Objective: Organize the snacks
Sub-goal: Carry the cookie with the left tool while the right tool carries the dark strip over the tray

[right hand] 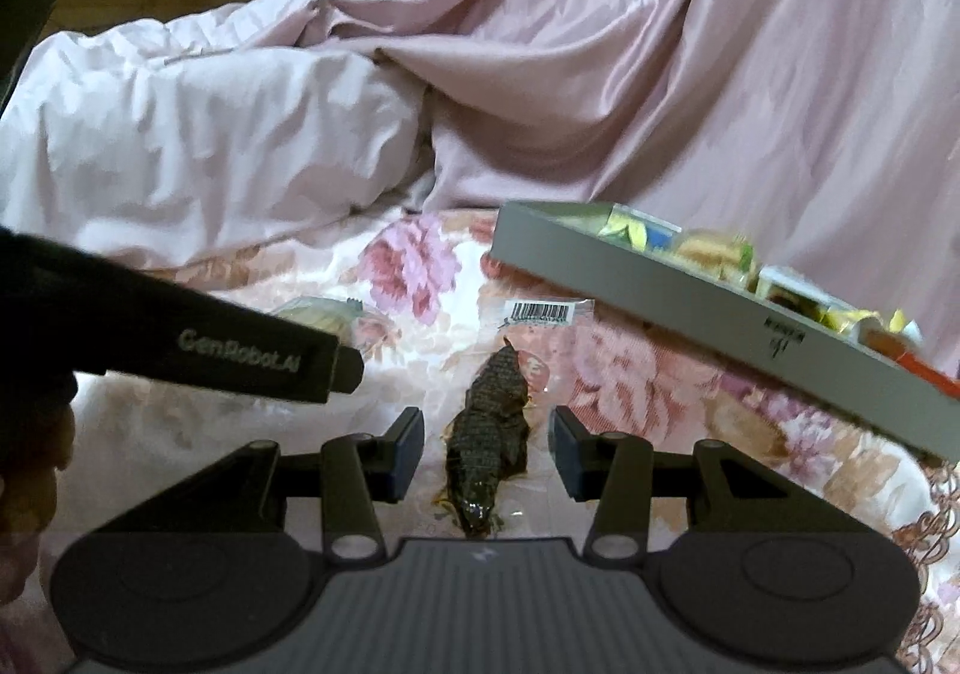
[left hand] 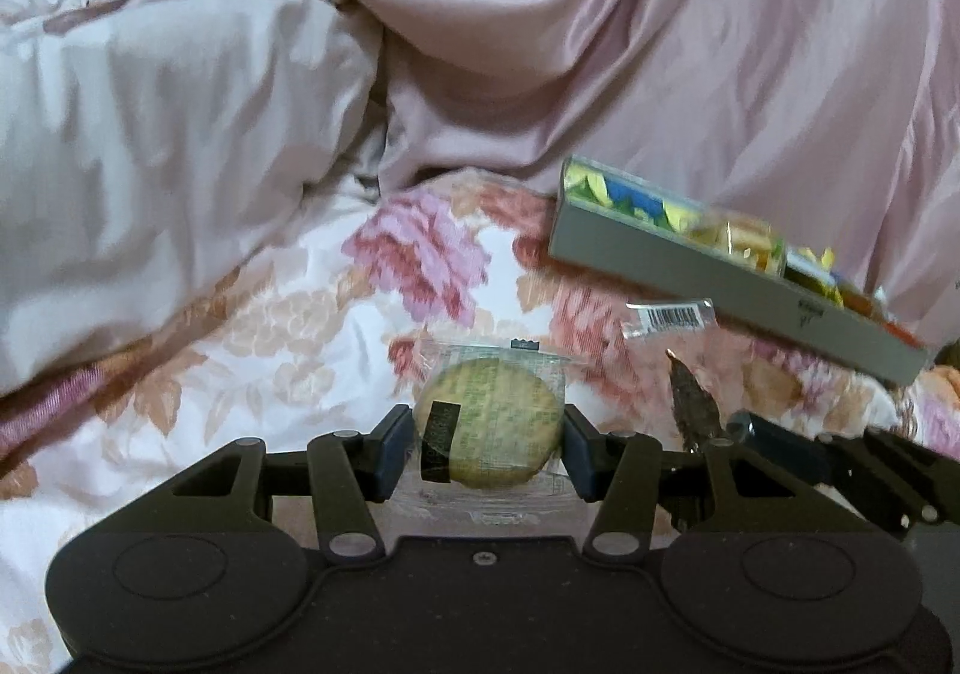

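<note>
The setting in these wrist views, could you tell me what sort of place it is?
Most likely a bedroom, with the work done on a bed: a floral bedspread underfoot, a rumpled pink duvet behind, and a grey snack box resting on the bedding.

The left gripper (right hand: 264, 359) body carries the raised lettering "GenRobot.AI", at 9 o'clock in the right wrist view. A barcode label (right hand: 540, 311) sits on the clear snack wrapper (right hand: 543, 314) at 12 o'clock from centre; its digits are illegible. The grey box (right hand: 708, 308) wall bears a small dark mark, unreadable.
</note>
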The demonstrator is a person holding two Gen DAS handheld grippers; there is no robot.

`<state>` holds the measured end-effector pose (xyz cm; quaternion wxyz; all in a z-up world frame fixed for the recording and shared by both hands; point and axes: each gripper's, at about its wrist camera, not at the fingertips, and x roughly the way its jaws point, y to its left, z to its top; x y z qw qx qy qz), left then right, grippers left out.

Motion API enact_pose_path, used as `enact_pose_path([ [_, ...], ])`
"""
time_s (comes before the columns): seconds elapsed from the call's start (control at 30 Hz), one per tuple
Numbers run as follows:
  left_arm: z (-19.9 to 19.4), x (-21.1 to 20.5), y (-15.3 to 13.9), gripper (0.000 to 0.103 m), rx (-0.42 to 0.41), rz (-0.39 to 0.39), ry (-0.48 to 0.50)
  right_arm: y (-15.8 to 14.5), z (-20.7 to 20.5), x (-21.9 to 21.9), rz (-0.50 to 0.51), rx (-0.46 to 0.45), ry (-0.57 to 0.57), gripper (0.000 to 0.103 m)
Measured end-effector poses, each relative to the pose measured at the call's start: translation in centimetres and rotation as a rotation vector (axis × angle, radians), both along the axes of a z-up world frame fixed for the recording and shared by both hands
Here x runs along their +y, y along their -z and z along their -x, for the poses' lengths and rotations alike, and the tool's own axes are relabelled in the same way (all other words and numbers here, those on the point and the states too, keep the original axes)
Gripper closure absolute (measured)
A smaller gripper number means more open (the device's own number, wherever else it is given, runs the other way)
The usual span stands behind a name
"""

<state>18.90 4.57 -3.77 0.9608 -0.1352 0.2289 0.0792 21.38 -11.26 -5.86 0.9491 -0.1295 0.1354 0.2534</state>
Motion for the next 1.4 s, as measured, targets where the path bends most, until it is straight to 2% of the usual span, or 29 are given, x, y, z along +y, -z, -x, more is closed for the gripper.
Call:
enact_pose_path([
  [0.1, -0.3, -0.3, -1.1, 0.049, -0.025, 0.014, -0.014, -0.8, 0.1, -0.5, -0.025, -0.020, 0.006, 0.053],
  [0.3, -0.9, -1.6, -4.0, 0.049, -0.080, -0.009, -0.024, -3.0, 0.4, -1.9, -0.071, -0.090, 0.025, 0.053],
  [0.6, -2.0, -4.5, -8.0, 0.049, -0.117, -0.018, -0.009, -6.1, 0.3, -5.7, -0.139, -0.158, 0.071, 0.053],
  [0.83, -4.9, -6.2, -10.3, 0.049, -0.112, -0.002, -0.003, -8.5, -1.1, -7.7, -0.091, -0.268, 0.032, 0.053],
  [0.97, -7.8, -6.8, -11.1, 0.049, -0.099, -0.031, 0.005, -9.0, -2.7, -8.0, -0.054, -0.341, 0.003, 0.053],
  [1.4, -18.9, -8.0, -10.6, 0.049, -0.001, -0.042, 0.020, -9.7, -12.2, -9.9, -0.258, -0.254, 0.056, 0.053],
])
